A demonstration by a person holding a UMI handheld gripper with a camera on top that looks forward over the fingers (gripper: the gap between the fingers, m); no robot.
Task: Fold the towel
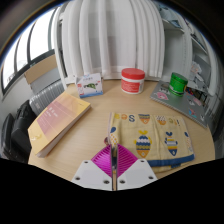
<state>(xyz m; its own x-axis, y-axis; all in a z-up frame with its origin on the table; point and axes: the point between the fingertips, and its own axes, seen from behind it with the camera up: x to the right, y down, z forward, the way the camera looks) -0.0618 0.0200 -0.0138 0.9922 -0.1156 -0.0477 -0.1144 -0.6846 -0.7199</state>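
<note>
Gripper (116, 160) nearest, low over round wooden table (90, 130); pink pads pressed together, nothing visibly between them, tips at near edge of towel (148, 135). Towel lies flat, patterned side up, just ahead of fingers, likely spread ready for first fold. Book (58, 117) rests at left. Red tub (132, 79), green cup (179, 83), small box (88, 84) sit beyond, well apart from towel. Gripper points forward, level, centred.

Home or office room: round wooden table (95, 125), white curtains (110, 35), large windows (35, 45)
</note>
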